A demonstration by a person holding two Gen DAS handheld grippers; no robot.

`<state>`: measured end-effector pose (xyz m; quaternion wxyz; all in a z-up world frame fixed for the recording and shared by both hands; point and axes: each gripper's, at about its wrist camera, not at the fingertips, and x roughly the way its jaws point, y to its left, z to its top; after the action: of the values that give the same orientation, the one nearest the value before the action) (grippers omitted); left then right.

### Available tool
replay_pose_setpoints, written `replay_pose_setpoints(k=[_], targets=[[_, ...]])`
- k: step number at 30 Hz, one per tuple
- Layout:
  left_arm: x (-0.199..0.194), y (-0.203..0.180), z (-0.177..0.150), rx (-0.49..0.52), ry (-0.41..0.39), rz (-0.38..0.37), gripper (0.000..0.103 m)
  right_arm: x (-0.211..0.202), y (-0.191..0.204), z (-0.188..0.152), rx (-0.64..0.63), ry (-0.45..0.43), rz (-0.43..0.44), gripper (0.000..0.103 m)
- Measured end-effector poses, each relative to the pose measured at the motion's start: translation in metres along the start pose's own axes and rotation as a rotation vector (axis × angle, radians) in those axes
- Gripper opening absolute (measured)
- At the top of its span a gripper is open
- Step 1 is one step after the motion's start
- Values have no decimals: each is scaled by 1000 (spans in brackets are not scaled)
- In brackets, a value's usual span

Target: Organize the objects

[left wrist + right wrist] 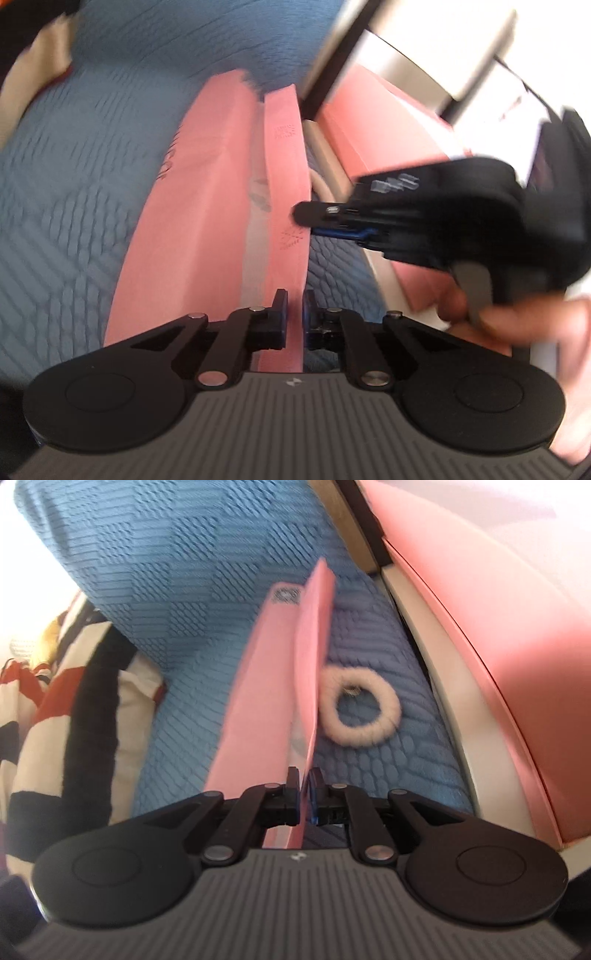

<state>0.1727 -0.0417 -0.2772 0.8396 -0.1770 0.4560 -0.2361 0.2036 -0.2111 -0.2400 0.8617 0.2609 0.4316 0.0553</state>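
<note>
One pink box [207, 206] is seen lying on a blue textured cover [74, 177], with one pink flap [286, 192] raised along its side. One flap edge is pinched between the nearly closed jaws of the left gripper [294, 306]; in the right wrist view the same flap [312, 657] is clamped by the right gripper [304, 782]. One fluffy cream ring [360, 709] is recorded on the cover just beside the flap. One larger pink case [498, 635] is noted at the right. One striped fabric [55, 731] is seen at the left.
</note>
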Motion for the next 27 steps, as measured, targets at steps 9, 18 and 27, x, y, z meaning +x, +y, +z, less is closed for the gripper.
replay_pose_setpoints(k=[9,18,27], targets=[[6,57,3,-346,51,-107,8,1,23,1,-93,-47,43,11],[12,73,4,-440,74,-101,8,28,36,-6,-173,25,23,9],[-9,65,4,-389,61,-61,9,40,32,-8,-177,72,11,7]])
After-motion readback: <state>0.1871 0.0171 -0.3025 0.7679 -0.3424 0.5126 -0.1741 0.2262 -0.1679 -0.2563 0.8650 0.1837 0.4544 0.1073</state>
